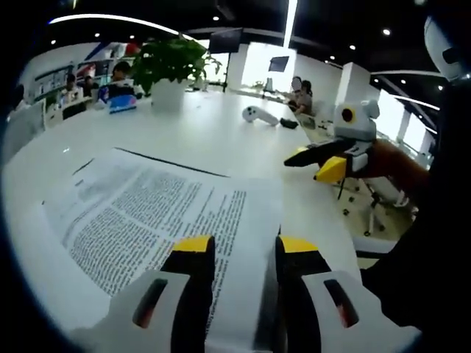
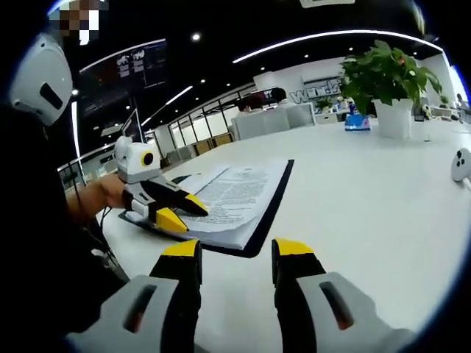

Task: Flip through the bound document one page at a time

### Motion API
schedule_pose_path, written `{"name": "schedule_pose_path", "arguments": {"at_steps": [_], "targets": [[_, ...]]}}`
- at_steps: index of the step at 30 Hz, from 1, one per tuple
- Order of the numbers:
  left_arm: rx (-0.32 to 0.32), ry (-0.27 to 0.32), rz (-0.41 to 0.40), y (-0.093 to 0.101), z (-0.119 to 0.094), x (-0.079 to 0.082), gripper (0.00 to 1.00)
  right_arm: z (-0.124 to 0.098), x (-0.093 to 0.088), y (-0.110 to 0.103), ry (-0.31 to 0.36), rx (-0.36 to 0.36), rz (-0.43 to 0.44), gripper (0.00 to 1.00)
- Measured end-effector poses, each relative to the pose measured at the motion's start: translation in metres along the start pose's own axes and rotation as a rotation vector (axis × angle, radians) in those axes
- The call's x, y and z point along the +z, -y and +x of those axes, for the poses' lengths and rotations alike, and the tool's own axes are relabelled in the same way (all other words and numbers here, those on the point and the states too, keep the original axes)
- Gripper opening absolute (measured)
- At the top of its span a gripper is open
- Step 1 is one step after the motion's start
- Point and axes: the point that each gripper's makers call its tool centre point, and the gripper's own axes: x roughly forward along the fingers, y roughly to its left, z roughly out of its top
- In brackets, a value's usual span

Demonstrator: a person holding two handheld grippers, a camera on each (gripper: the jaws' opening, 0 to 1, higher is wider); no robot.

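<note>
**Inspector:** Firstly, the left gripper view. What do you record?

**Assistant:** The left tool rises from the bottom of the view with its two yellow-tipped jaws standing apart. A sheet of the bound document runs down between them; whether either jaw touches the paper I cannot tell. The document lies open on the white desk, printed text facing up, a dark edge showing along its far side.

**Inspector:** Anything beyond it?

**Assistant:** The right tool hangs off to the right of the document, past the desk's edge, with an office chair behind it. A potted plant stands at the far side of the desk, a small white object to its right, and people sit in the background.

**Inspector:** Now the right gripper view.

**Assistant:** The right tool is over bare desk, jaws apart, nothing between them. The document lies ahead and slightly left, resting on a dark cover that shows along its near and right edges. The left tool is at the document's left side, a hand behind it; its yellow tips sit at the page margin, and I cannot tell whether they are pinching paper. The plant stands well apart, at upper right.
</note>
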Motion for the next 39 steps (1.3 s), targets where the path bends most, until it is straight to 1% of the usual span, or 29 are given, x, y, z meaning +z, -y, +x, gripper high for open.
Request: {"name": "schedule_pose_path", "arguments": {"at_steps": [3, 8, 15, 20, 21, 22, 29, 36, 37, 39], "targets": [[0.007, 0.006, 0.002, 0.000, 0.000, 0.000, 0.35, 0.001, -0.005, 0.000, -0.023, 0.005, 0.001, 0.38], [-0.015, 0.018, -0.029, 0.005, 0.000, -0.001, 0.28, 0.006, -0.009, -0.004, -0.053, 0.007, 0.033, 0.38], [-0.021, 0.021, -0.046, 0.009, -0.002, -0.003, 0.23, 0.013, 0.000, -0.017, -0.041, 0.040, 0.062, 0.37], [-0.019, 0.017, -0.051, 0.009, -0.004, -0.006, 0.13, 0.017, 0.002, -0.020, -0.045, 0.052, 0.097, 0.37], [-0.007, 0.007, -0.052, 0.007, -0.004, -0.008, 0.13, 0.018, 0.003, -0.021, -0.045, 0.053, 0.103, 0.37], [-0.010, 0.018, -0.048, 0.007, -0.004, -0.007, 0.13, 0.019, 0.003, -0.021, -0.041, 0.054, 0.116, 0.37], [0.016, 0.013, -0.024, 0.009, -0.002, -0.007, 0.14, 0.034, 0.006, -0.024, -0.038, 0.070, 0.207, 0.37], [0.036, 0.006, -0.002, 0.009, 0.000, -0.007, 0.14, 0.053, 0.008, -0.038, -0.063, 0.103, 0.230, 0.37], [0.043, 0.001, 0.005, 0.009, 0.000, -0.007, 0.14, 0.055, 0.007, -0.039, -0.067, 0.102, 0.239, 0.37], [0.058, -0.018, 0.054, 0.010, 0.002, -0.007, 0.14, 0.058, 0.005, -0.036, -0.076, 0.084, 0.272, 0.37]]}}
